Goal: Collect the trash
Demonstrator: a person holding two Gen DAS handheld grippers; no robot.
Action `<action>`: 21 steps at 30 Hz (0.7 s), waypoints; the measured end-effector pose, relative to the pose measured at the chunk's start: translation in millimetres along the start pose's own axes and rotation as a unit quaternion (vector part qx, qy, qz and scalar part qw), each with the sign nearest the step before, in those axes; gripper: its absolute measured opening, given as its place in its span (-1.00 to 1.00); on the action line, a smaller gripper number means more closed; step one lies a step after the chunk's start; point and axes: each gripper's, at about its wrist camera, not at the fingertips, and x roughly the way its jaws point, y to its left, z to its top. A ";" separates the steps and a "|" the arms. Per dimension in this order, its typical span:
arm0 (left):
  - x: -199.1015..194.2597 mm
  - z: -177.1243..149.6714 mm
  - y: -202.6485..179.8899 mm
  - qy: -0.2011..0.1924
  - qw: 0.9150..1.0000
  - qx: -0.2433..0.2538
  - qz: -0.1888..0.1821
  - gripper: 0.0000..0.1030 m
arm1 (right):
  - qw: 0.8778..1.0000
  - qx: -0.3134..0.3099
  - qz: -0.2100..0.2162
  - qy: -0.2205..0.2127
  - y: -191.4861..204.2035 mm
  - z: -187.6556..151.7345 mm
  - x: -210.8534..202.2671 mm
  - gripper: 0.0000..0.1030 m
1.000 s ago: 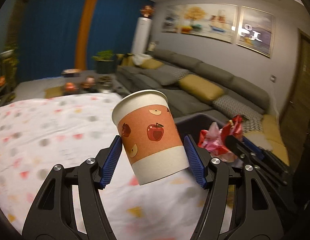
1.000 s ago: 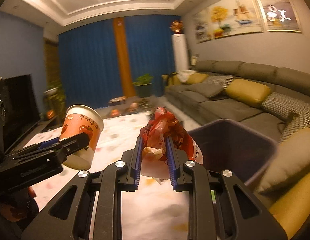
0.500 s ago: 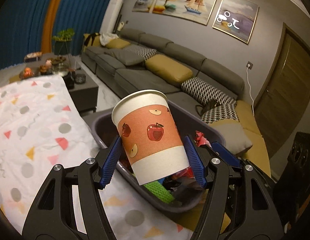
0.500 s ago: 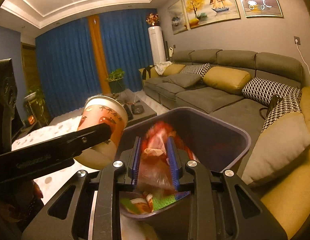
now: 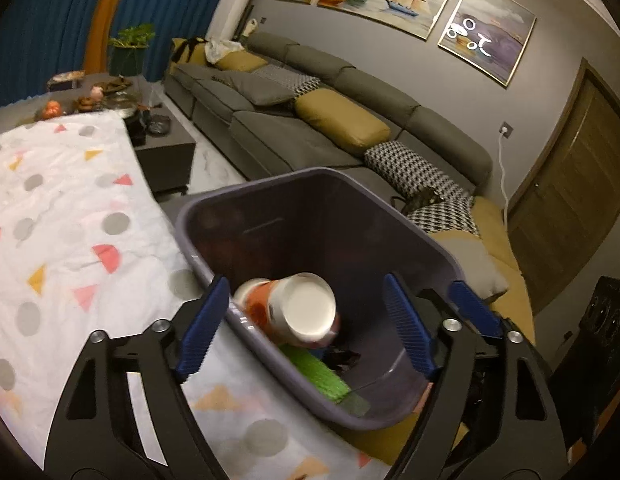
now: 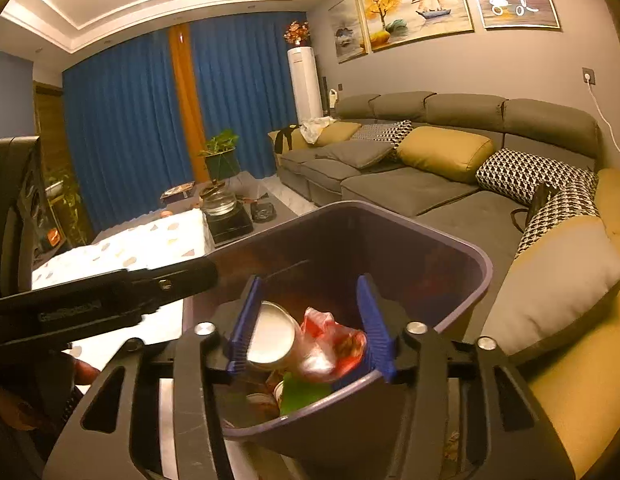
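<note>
A dark purple bin (image 5: 318,178) stands just past the table edge, under both grippers. My left gripper (image 5: 305,292) hangs over it, jaws opening wide, nothing pressed between them. The orange apple-print paper cup (image 5: 293,316) lies tipped on its side inside the bin, blurred, above a green wrapper (image 5: 314,372). In the right wrist view my right gripper (image 6: 307,284) is also over the bin (image 6: 482,264) with jaws opening. The red crumpled wrapper (image 6: 334,344) sits loose below its pads, beside the cup (image 6: 269,340). A black finger (image 6: 181,280) of the left gripper reaches in from the left.
A table under a white cloth with coloured shapes (image 5: 69,240) borders the bin on the left. A grey sofa (image 5: 310,120) with yellow and patterned cushions runs behind and to the right. A dark low table (image 5: 165,148) stands farther back. A hand (image 6: 85,372) shows at lower left.
Both grippers moved over the bin and tilted down. The left let go of the cup and the right let go of the red wrapper; both items now lie in the bin.
</note>
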 end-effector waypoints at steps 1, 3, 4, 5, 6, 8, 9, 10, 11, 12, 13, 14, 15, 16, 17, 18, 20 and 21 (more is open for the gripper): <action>-5.7 -1.2 1.3 -0.007 1.000 0.003 0.012 0.61 | 1.000 0.001 -0.003 -0.003 1.0 -0.2 -3.6 0.22; -20.3 -5.3 4.5 -0.023 0.999 0.014 0.039 0.74 | 1.000 -0.007 -0.015 -0.011 4.3 -1.0 -12.2 0.43; -27.4 -7.7 4.6 -0.031 0.998 0.019 0.052 0.77 | 1.000 -0.014 -0.024 -0.015 7.0 -1.5 -17.9 0.58; -38.4 -11.9 6.4 -0.043 0.996 0.026 0.069 0.79 | 0.999 -0.023 -0.034 -0.019 11.0 -2.3 -23.6 0.65; -48.1 -15.9 7.8 -0.053 0.994 0.031 0.087 0.79 | 0.999 -0.029 -0.039 -0.022 10.9 -1.8 -26.9 0.69; -66.6 -23.7 8.2 -0.066 0.990 0.043 0.121 0.80 | 0.998 -0.036 -0.044 -0.027 14.3 -2.3 -36.7 0.78; -74.9 -25.9 7.4 -0.071 0.987 0.048 0.133 0.81 | 0.998 -0.037 -0.044 -0.026 16.5 -2.8 -40.8 0.84; -88.7 -31.9 6.7 -0.080 0.983 0.056 0.154 0.82 | 0.998 -0.035 -0.042 -0.029 19.4 -4.1 -48.4 0.89; -101.4 -37.8 6.3 -0.089 0.979 0.061 0.172 0.89 | 0.998 -0.034 -0.039 -0.030 21.1 -4.7 -52.7 0.89; -114.7 -43.1 5.9 -0.099 0.975 0.064 0.186 0.89 | 0.998 -0.036 -0.033 -0.030 25.0 -6.2 -60.4 0.89; -127.2 -47.2 5.5 -0.105 0.972 0.064 0.199 0.89 | 0.998 -0.039 -0.032 -0.031 27.5 -7.6 -65.8 0.89; -138.8 -49.6 5.7 -0.110 0.969 0.063 0.212 0.89 | 0.998 -0.041 -0.032 -0.031 29.4 -7.1 -69.0 0.89; -152.7 -53.9 5.9 -0.118 0.965 0.060 0.225 0.89 | 0.998 -0.047 -0.030 -0.032 34.1 -9.5 -77.1 0.89; -163.8 -56.0 6.0 -0.124 0.962 0.056 0.235 0.89 | 0.998 -0.050 -0.028 -0.032 37.9 -11.5 -81.6 0.89; -175.9 -60.6 6.2 -0.129 0.959 0.050 0.245 0.89 | 0.998 -0.052 -0.028 -0.032 41.7 -13.7 -86.5 0.89; -185.7 -64.3 7.3 -0.134 0.958 0.045 0.250 0.89 | 0.998 -0.052 -0.027 -0.031 44.7 -15.9 -91.6 0.89; -208.0 -76.7 8.9 -0.143 0.953 0.033 0.264 0.89 | 0.998 -0.052 -0.016 -0.028 52.1 -21.3 -105.3 0.89; -220.3 -84.0 9.2 -0.146 0.949 0.028 0.276 0.89 | 0.998 -0.052 -0.014 -0.027 57.1 -24.7 -113.8 0.89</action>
